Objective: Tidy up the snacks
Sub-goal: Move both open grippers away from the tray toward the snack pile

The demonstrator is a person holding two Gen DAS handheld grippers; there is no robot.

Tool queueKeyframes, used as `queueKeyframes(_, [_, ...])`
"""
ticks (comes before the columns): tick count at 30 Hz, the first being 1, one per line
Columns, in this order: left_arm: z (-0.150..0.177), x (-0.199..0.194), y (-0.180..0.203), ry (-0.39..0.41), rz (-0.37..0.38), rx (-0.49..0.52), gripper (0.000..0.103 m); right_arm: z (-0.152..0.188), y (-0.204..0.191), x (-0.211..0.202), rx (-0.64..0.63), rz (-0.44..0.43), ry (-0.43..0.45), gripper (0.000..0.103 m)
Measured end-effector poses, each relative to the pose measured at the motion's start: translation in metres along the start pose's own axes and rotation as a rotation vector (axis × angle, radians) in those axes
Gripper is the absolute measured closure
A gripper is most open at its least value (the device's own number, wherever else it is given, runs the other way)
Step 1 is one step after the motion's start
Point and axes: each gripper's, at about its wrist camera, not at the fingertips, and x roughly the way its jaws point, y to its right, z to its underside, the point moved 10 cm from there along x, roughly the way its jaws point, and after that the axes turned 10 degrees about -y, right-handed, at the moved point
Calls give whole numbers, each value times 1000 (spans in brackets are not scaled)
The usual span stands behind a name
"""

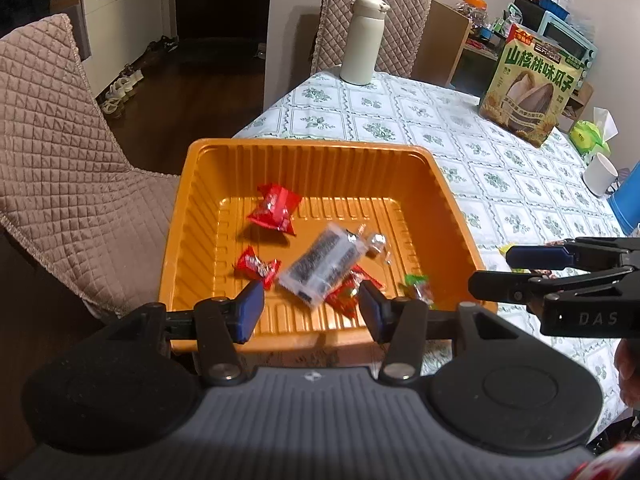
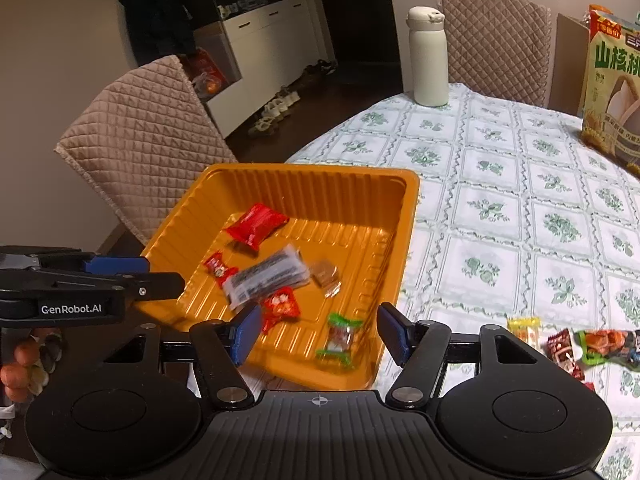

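My left gripper: parted, empty, lower centre of its view.
My right gripper: parted, nothing gripped, above the tray's near edge.
Orange tray: centre frame, already holding several wrapped snacks.
Loose snacks: lower right on the tablecloth, not yet gathered.
Progress: I judge roughly two-thirds done.

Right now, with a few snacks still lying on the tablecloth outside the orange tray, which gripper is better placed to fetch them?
Right. The loose snacks lie on the tablecloth just beside the right gripper, whose jaws are open and empty. The left gripper sits on the far side of the orange tray.
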Motion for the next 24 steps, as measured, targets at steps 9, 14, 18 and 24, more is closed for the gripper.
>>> queueKeyframes(9, [21,-11,21,-5,-22,-23,55,21,4,-19,-12,-33,-6,39])
queueKeyframes(14, [34,-14,39,-13,-29,-27,55,35,13,-28,-9,-46,-16,38])
queueKeyframes(18, [45,-15,57,-24,-27,-23,55,48,24,-34,-5,-53,-32,38])
queueKeyframes(24, [57,-13,94,-36,-19,4,55,70,48,-47,9,-57,-47,38])
